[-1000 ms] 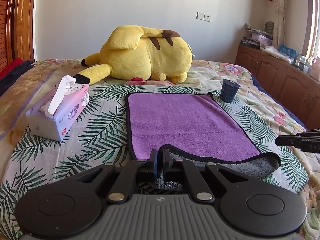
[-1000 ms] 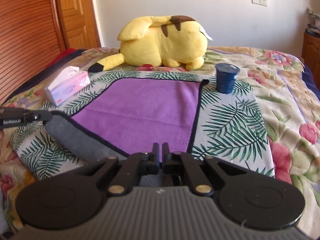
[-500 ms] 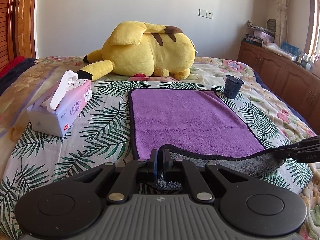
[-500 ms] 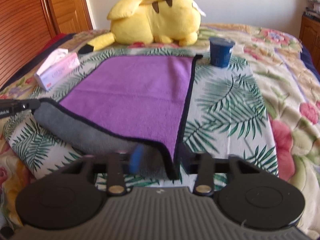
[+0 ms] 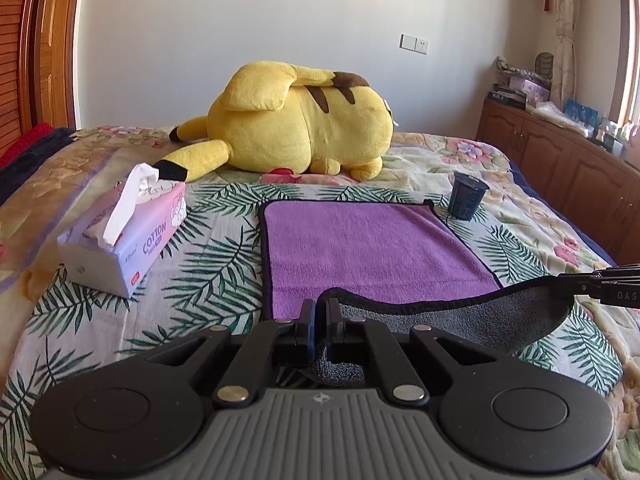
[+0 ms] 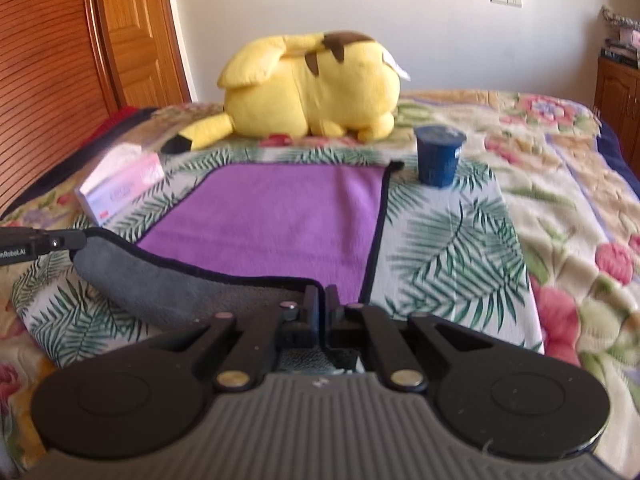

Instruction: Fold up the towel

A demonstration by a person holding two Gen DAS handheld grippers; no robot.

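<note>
Both claws, the left gripper (image 5: 320,314) and right gripper (image 6: 322,300), were clamped on the towel's (image 5: 372,248) near corners, its raised edge stretched between them, the flat remainder lying toward the plush toy (image 5: 296,120).

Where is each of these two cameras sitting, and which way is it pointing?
Left wrist view: on the left gripper, looking forward along its fingers, which pinch the towel; the right gripper's tip enters at the right edge.
Right wrist view: on the right gripper, looking forward over the bed; its own fingers pinch another corner, and the left gripper's tip enters at left.
Shared: the towel, yellow plush, tissue box, blue cup.
</note>
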